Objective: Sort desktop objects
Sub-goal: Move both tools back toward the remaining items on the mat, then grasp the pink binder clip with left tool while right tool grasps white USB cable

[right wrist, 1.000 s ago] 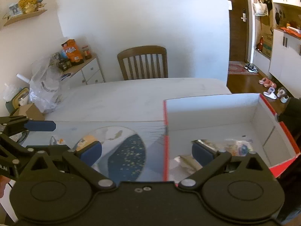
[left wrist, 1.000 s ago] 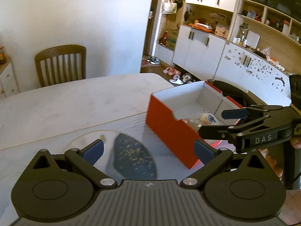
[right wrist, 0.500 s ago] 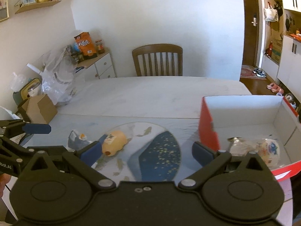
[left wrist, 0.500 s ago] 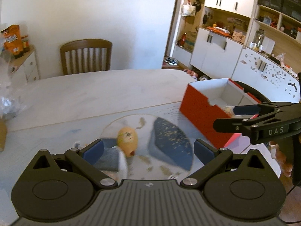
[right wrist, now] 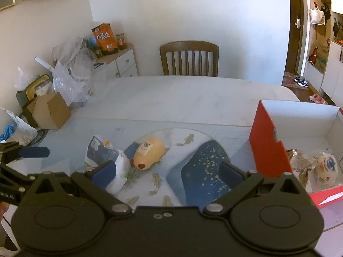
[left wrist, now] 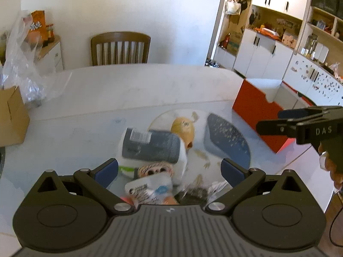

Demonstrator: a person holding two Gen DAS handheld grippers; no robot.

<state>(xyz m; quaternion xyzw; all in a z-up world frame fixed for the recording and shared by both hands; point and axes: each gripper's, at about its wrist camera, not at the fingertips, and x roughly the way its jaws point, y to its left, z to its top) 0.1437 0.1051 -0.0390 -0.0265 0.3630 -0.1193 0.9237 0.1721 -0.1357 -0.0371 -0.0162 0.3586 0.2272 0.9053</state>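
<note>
Below left hand-held gripper (left wrist: pixel 169 169), snack packets (left wrist: pixel 150 145) newly visible

Glossy plastic packets (left wrist: pixel 150 145); matt red cardboard box (right wrist: pixel 268 147); wooden chair (right wrist: pixel 189 57).

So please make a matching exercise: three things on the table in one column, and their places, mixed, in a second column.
Things:
1. yellow toy
2. foil packet
3. cardboard box

Places:
A. inside the red box
B. on the round fish-pattern mat
C. at the table's left edge, near the plastic bags

Pairs: 1-B, 2-A, 3-C
</note>
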